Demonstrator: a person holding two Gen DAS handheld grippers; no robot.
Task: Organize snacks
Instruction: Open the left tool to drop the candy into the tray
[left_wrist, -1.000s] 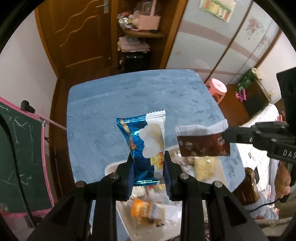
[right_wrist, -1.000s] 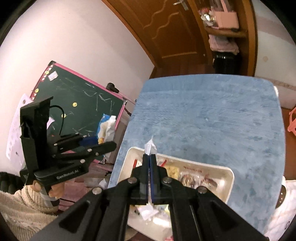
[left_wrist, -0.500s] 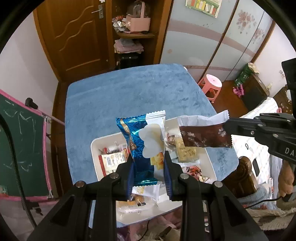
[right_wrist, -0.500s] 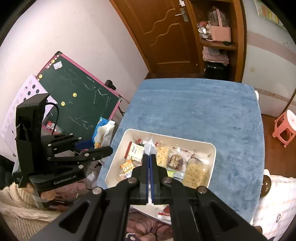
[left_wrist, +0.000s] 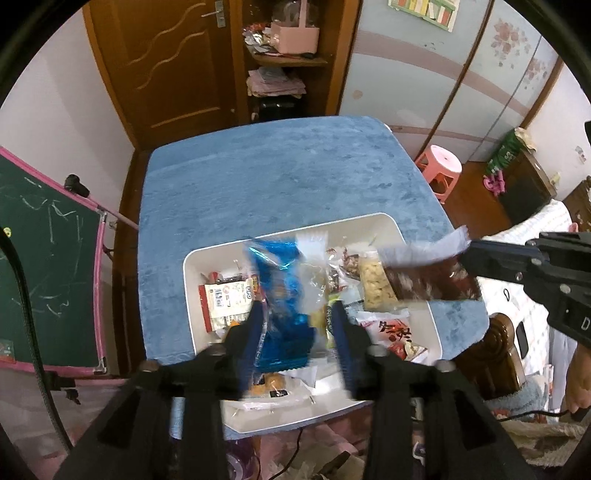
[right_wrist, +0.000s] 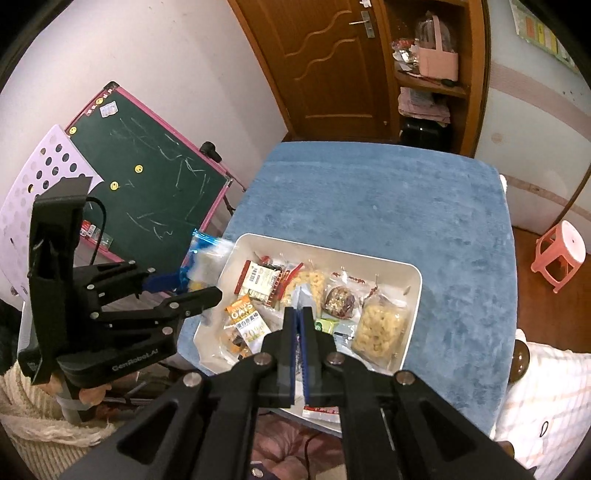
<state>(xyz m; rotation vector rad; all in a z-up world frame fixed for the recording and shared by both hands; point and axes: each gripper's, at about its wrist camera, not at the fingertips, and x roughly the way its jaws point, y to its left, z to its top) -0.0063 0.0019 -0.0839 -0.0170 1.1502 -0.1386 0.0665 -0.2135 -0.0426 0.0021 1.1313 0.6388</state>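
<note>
Left gripper (left_wrist: 297, 325) opening round blue packet (left_wrist: 280, 291); right view shows chalkboard (right_wrist: 155, 184).

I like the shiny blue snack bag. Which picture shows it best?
The left wrist view: the blue snack bag fills the middle, face-on between the left tool's fingers above the white tray, though blurred. The right wrist view shows only its top corner poking past that tool, off to the side.
</note>
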